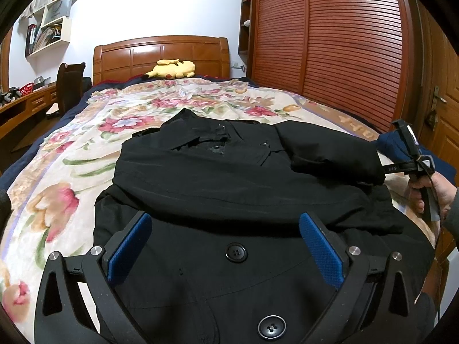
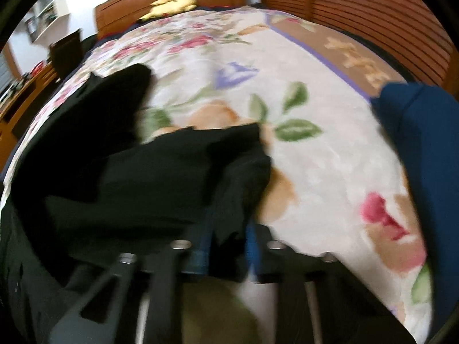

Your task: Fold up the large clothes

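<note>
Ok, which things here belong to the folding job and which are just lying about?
In the job:
black coat
right gripper, shut on its sleeve
left gripper, open above the coat

Lying about:
yellow plush toy
blue garment
floral blanket

Free room and obstacles on the bed.
Open floral blanket (image 1: 86, 154) flanks the black coat (image 1: 229, 172); a blue garment (image 2: 424, 154) blocks the right edge, a plush toy (image 1: 172, 68) the headboard end.
</note>
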Demonstrator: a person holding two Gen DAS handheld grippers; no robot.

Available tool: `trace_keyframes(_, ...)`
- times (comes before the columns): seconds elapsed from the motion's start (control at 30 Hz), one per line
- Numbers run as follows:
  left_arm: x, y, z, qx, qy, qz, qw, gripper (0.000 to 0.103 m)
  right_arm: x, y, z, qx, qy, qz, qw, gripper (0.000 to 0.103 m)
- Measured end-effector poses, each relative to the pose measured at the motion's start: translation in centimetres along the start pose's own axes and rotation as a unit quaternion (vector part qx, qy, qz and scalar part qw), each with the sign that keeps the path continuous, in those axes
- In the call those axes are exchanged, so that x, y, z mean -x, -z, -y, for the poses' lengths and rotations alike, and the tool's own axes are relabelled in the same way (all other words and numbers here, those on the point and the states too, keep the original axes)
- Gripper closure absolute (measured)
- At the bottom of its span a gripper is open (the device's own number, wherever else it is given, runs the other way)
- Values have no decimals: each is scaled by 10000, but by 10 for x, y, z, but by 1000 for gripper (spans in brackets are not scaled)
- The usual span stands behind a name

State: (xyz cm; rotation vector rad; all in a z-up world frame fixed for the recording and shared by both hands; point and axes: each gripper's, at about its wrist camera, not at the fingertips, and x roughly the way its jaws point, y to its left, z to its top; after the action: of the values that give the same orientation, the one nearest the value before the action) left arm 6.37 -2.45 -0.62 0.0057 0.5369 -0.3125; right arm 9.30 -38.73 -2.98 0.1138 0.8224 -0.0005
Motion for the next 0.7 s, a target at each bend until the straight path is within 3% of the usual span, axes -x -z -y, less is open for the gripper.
trace_keyframes(0.3, 11, 0, -7, 18, -48, 100, 9999, 0, 86, -18, -63, 614, -429, 1170, 9903, 91)
trace_keyframes(0.5, 25, 1, -19, 69, -145, 199, 9997, 0, 112, -14, -130, 1211, -869, 1368, 9793, 91)
trace_keyframes(0.7, 37, 5, -33, 112, -268, 258, 9992, 0, 115, 8, -171, 1715, -1236, 1218, 9698, 90)
